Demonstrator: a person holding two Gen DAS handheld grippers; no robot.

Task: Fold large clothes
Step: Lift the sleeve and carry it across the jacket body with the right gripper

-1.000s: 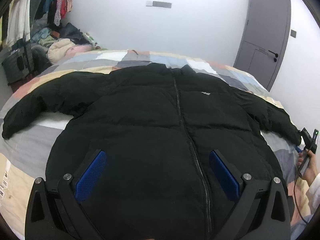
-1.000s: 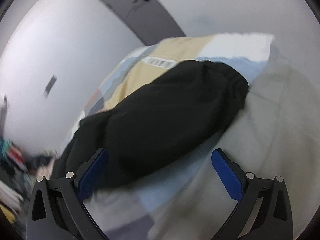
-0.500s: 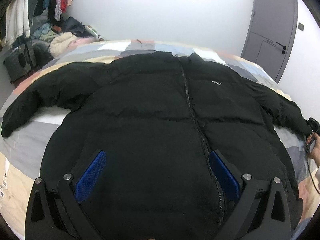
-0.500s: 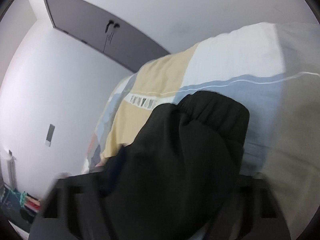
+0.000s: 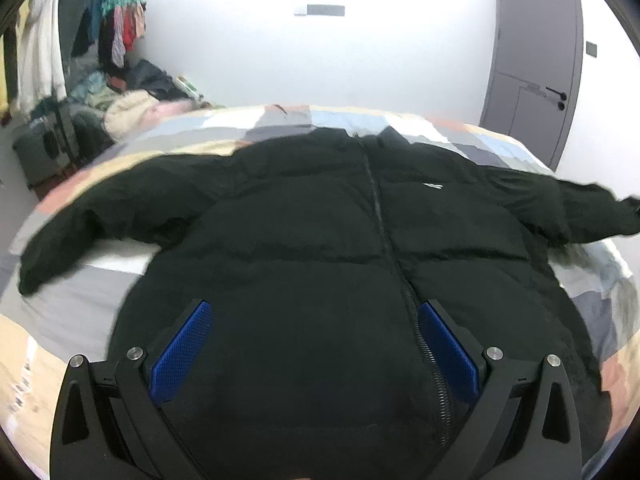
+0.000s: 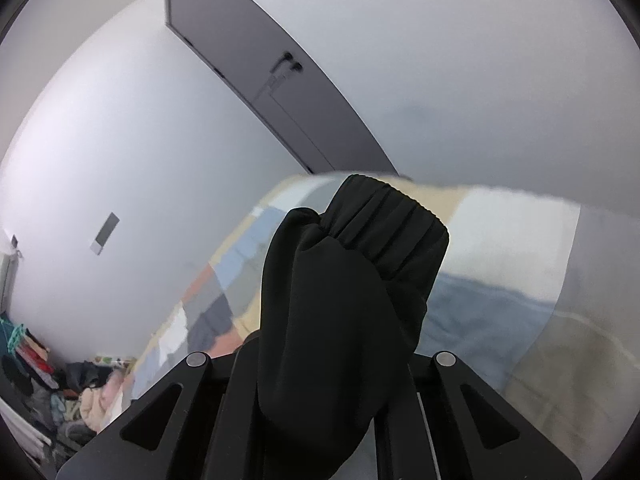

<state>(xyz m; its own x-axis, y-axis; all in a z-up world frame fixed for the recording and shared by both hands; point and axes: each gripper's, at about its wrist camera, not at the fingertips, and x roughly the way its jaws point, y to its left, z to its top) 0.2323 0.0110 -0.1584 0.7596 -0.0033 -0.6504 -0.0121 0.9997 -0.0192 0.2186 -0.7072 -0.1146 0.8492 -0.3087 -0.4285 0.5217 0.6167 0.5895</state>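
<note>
A black puffer jacket (image 5: 312,240) lies front up on the patchwork bed (image 5: 72,312), zip closed, both sleeves spread out. My left gripper (image 5: 312,344) is open and empty above the jacket's lower front, its blue pads (image 5: 180,350) wide apart. My right gripper (image 6: 332,368) is shut on the jacket's right sleeve (image 6: 340,320) near the ribbed cuff (image 6: 388,224) and holds it up off the bed. In the left wrist view that sleeve (image 5: 592,212) is raised at the right edge.
A grey door (image 5: 536,60) stands at the back right. Hanging clothes (image 5: 116,28) and a pile of laundry (image 5: 128,108) are at the back left beside the bed. The bed's right edge (image 6: 540,320) shows under the lifted sleeve.
My right gripper has closed on the right sleeve near the cuff and lifted it off the bed. My left gripper has stayed open over the jacket, drifting slightly.
</note>
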